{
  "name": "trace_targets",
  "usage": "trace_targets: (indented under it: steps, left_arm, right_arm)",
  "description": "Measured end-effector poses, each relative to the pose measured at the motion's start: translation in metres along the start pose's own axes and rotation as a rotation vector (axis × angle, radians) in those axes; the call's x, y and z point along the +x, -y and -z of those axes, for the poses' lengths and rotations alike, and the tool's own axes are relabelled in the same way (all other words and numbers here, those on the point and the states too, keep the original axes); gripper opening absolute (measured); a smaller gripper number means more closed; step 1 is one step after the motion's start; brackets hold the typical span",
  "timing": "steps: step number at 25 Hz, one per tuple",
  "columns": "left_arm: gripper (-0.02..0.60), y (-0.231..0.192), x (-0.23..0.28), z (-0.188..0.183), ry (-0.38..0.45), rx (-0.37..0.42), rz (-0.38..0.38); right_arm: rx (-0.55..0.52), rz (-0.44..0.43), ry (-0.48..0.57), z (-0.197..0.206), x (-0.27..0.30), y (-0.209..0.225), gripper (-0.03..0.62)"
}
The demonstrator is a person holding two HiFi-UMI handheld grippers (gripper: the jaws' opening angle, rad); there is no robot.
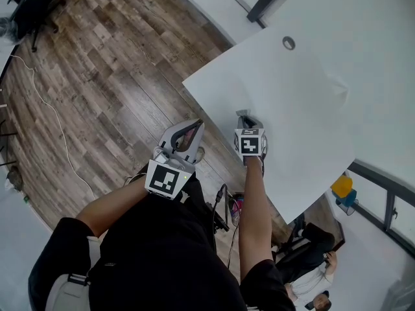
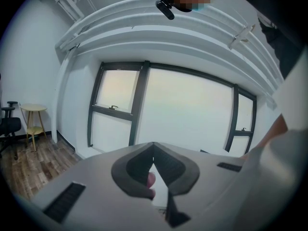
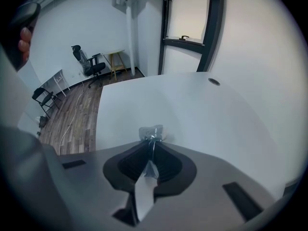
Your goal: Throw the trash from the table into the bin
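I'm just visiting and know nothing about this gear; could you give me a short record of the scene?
Surface: white table beside wood floor
Right gripper: jaws shut on crumpled wrapper, low over the table
Left gripper: jaws together, held off the table
Bin: not in view

White table (image 1: 305, 89), round grommet hole (image 1: 288, 43) (far end), perhaps crumpled wrapper (image 3: 151, 131) lying near edge

Head view: desk (image 1: 311, 76) cut off at right edge; right tongs (image 3: 153, 142) tips hidden there behind own cube (image 1: 249, 142); crumpled scrap (image 3: 151, 131) half buried in the tongs, material unclear; pink blob (image 2: 151, 179) behind left tongs (image 2: 153, 146) too blurred to identify.
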State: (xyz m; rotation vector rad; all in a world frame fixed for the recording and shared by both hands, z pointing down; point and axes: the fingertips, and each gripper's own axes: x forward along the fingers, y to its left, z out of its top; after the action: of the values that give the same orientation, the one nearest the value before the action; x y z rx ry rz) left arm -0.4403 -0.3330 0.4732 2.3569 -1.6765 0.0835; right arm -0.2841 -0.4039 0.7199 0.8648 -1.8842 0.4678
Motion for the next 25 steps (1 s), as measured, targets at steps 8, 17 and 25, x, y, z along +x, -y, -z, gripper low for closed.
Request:
trace_targets:
  steps: [8, 17, 25]
  left_arm:
    - [-0.003, 0.014, -0.011, -0.002, -0.001, 0.020, 0.057]
    - [-0.003, 0.041, -0.016, -0.034, 0.062, 0.056, 0.119]
    - [-0.003, 0.068, -0.005, -0.064, 0.144, 0.086, 0.193]
  right_arm:
    - [0.120, -0.003, 0.102, 0.010, -0.046, -0.029, 0.043]
    - [0.371, 0.158, 0.570, -0.033, -0.210, -0.030, 0.043]
    - [0.337, 0.293, 0.869, -0.064, -0.304, -0.030, 0.043]
